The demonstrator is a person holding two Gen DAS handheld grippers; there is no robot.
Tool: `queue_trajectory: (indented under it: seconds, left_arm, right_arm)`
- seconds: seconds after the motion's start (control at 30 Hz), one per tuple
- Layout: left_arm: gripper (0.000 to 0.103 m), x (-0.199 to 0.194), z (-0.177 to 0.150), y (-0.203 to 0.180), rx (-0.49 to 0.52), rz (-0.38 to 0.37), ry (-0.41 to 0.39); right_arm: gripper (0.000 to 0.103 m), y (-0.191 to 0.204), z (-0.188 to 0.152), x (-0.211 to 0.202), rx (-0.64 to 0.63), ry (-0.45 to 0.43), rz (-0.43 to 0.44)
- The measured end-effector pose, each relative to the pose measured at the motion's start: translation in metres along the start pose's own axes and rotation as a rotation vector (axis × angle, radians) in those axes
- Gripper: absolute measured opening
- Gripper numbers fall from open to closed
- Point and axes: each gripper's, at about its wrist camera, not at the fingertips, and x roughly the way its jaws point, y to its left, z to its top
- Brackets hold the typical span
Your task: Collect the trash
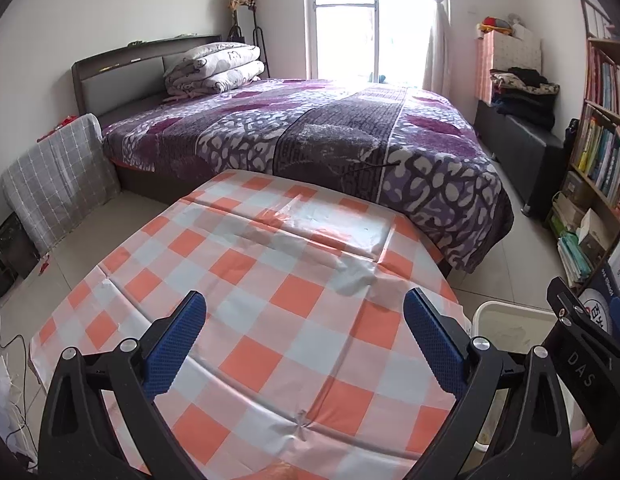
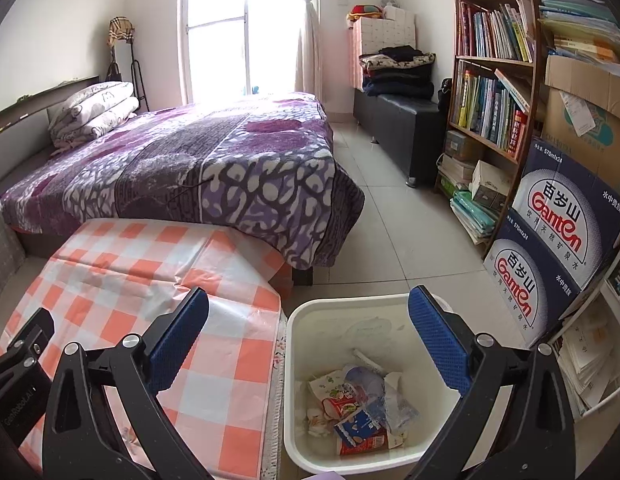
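Observation:
A white bin [image 2: 310,320] stands on the floor beside the table, holding crumpled wrappers and cartons [image 2: 355,408]. My right gripper [image 2: 308,336] hangs open above the bin's near left side, nothing between its blue pads. My left gripper [image 1: 306,336] is open over the table's orange-checked cloth [image 1: 270,280], also with nothing in it. In the left wrist view the bin's rim [image 1: 505,308] shows at the lower right, with the right gripper's black body [image 1: 581,344] beside it. The left gripper's body [image 2: 18,360] shows at the lower left of the right wrist view.
A bed with a purple blanket [image 1: 310,132] lies just behind the table. A bookshelf [image 2: 493,80] and stacked water cartons [image 2: 557,240] line the right wall. A dark bench with folded clothes [image 2: 401,92] stands by the window. Tiled floor [image 2: 409,220] runs between bed and shelf.

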Motion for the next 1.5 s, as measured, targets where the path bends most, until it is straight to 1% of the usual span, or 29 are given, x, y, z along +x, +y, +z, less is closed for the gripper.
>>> queue_trajectory:
  seconds: [0.27,0.9,1.5]
  left_arm:
    - [0.096,0.0015,0.0002,0.0008,-0.005,-0.001,0.004]
    - [0.096,0.0066,-0.0015,0.0023,-0.009,0.019,0.008]
    - [0.096,0.0073,-0.0013,0.0039,-0.008,0.02,0.01]
  right_arm:
    - [0.096,0.0009,-0.0028,0.0011,-0.003,0.017,0.026]
    - [0.096,0.0025,-0.0037,0.0003,0.0,0.019,0.027]
    - [0.096,0.0061,-0.0035,0.0028,-0.003,0.026,0.03]
